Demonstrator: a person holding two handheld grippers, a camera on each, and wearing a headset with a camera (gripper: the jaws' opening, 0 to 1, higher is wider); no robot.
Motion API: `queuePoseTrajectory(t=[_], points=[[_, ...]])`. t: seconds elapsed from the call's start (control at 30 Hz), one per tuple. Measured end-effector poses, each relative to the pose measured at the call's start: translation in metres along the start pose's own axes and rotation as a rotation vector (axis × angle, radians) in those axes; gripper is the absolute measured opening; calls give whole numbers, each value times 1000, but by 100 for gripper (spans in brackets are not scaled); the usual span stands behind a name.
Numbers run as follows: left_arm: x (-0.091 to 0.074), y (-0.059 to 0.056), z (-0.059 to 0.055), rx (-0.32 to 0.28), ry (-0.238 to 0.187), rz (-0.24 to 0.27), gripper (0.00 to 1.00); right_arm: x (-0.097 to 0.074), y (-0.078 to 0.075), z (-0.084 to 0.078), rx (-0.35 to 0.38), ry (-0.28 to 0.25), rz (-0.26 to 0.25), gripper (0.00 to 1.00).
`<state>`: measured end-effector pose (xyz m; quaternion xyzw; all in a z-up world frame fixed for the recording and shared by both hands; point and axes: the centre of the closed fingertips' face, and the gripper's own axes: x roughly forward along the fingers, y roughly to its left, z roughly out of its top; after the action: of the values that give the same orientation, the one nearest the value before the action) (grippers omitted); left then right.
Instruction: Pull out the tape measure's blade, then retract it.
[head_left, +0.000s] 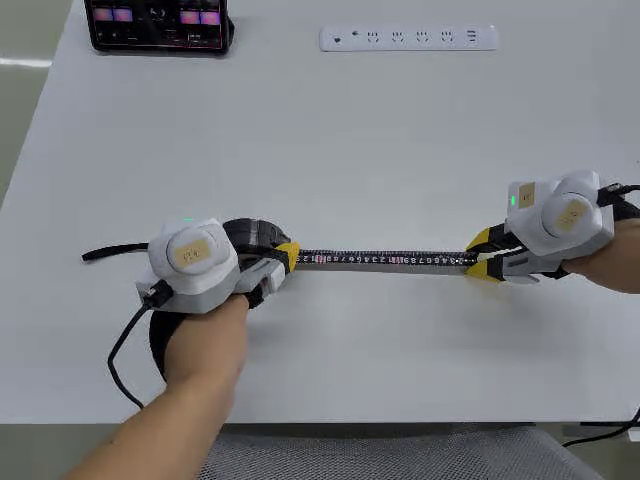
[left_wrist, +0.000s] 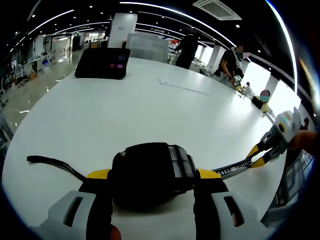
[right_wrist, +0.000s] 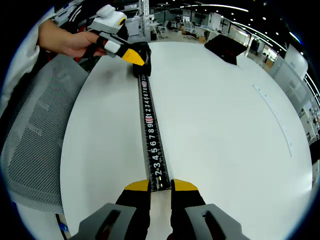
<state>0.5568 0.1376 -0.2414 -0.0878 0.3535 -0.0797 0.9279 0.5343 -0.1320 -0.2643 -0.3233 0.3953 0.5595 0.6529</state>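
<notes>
The blade ends hidden inside the right claw, seemingly pinched between its jaws.

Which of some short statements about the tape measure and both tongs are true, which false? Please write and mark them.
1. The left tongs hold the tape measure's case. True.
2. The blade is fully retracted. False: it stretches from the case to the right tongs.
3. The right tongs are shut on the blade's end. True.
4. The power strip lies between the two tongs. False: it lies at the table's far side.
</notes>
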Motion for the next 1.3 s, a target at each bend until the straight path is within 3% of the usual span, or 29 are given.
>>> queuePoseTrajectory(t=[0.67, 1.3], points=[[-1, 0, -1, 8, 13, 2, 59, 1, 1, 1, -13, 21, 4, 10], [0, 0, -1, 3, 18, -4, 59, 11, 3, 26, -38, -7, 24, 10]])
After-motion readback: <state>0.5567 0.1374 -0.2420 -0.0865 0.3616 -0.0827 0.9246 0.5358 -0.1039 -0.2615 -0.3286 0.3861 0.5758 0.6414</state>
